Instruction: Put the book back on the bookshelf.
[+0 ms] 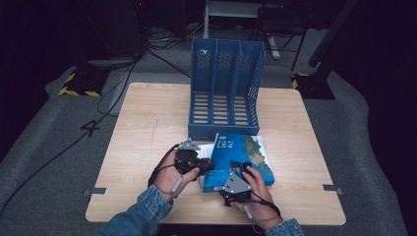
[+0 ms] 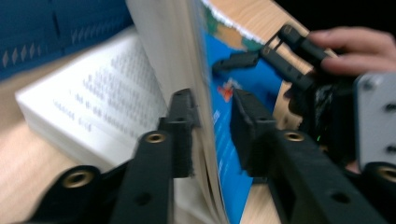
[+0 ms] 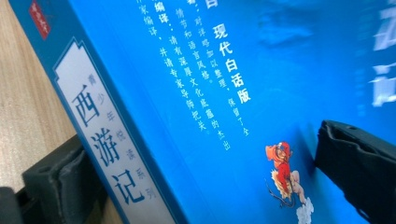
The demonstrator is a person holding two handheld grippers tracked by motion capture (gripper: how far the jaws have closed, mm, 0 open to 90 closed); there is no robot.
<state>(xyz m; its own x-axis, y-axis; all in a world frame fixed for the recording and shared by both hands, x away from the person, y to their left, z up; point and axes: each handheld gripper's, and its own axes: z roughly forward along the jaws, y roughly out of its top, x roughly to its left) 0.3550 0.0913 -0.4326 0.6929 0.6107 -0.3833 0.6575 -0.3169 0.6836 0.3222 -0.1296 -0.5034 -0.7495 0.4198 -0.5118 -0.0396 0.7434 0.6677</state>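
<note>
One blue book [image 1: 239, 161] lies on the one wooden table [image 1: 147, 123], near the front edge. One blue file rack [image 1: 225, 88] stands at the far middle, and it has three slots side by side. Two grippers are there, a left one [image 1: 206, 166] and a right one [image 1: 239, 169], each in one hand.

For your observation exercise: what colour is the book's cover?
Bright blue, with white lettering, on the book; clearest in the right gripper view.
</note>
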